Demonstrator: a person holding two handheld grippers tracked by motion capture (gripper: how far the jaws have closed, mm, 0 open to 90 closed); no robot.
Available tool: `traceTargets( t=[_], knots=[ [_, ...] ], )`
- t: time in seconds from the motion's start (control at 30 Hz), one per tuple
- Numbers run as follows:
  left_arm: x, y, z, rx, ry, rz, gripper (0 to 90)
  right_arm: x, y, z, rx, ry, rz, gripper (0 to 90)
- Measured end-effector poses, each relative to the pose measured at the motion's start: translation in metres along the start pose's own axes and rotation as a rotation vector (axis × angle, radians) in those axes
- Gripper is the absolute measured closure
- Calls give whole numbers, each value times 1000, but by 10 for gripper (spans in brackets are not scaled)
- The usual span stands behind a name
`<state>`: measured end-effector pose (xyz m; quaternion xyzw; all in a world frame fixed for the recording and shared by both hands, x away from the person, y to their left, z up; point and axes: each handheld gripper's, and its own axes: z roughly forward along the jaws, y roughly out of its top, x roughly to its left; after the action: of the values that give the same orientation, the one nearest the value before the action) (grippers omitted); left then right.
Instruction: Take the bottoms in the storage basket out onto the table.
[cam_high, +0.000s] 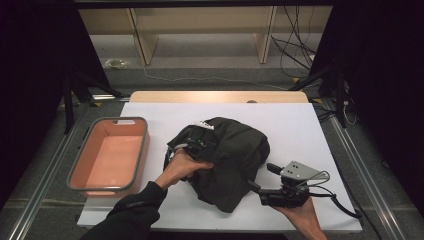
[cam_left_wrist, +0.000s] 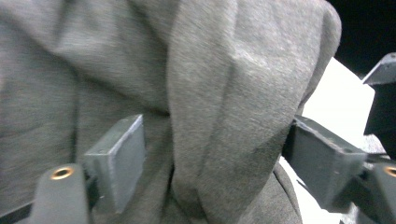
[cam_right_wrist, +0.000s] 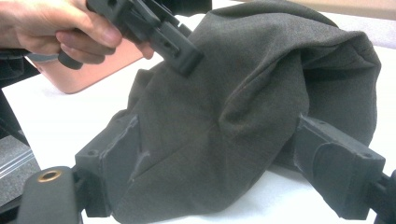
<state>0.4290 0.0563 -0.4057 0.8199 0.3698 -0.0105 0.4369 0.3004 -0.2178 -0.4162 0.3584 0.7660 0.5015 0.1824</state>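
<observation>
A dark grey garment (cam_high: 230, 160) lies bunched in a heap in the middle of the white table (cam_high: 300, 125). My left gripper (cam_high: 196, 141) sits at the heap's left side under the person's hand (cam_high: 182, 165). In the left gripper view its jaws (cam_left_wrist: 219, 163) stand wide open with a thick fold of the cloth (cam_left_wrist: 224, 93) between the pads. My right gripper (cam_high: 260, 177) lies low at the heap's right front, open. Its jaws (cam_right_wrist: 224, 163) straddle the garment's (cam_right_wrist: 243, 102) lower bulge. The left gripper (cam_right_wrist: 182, 51) shows above the cloth in the right gripper view.
A salmon-pink tub with a grey rim (cam_high: 145, 145) stands on the table's left part. Bare white surface lies behind and to the right of the heap. Wooden shelving (cam_high: 200, 30) and loose cables (cam_high: 295, 45) are on the floor beyond the far edge.
</observation>
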Motion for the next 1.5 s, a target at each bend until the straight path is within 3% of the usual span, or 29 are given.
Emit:
traceTargets(
  t=[0.23,0.6,0.93,1.07,1.5],
  knots=[
    [8,0,-15,-64,20,-24,130,0,0,0,1,-1,-1,172],
    [24,-3,-44,-147,48,-17,132,0,0,1,3,-1,-3,171],
    [47,-7,-74,-203,112,-44,136,0,0,1,5,0,1,170],
    [55,-7,-85,-228,143,-35,145,0,0,1,5,1,-1,169],
    [75,-15,-107,-268,217,-73,145,0,-1,2,10,3,-2,169]
  ],
)
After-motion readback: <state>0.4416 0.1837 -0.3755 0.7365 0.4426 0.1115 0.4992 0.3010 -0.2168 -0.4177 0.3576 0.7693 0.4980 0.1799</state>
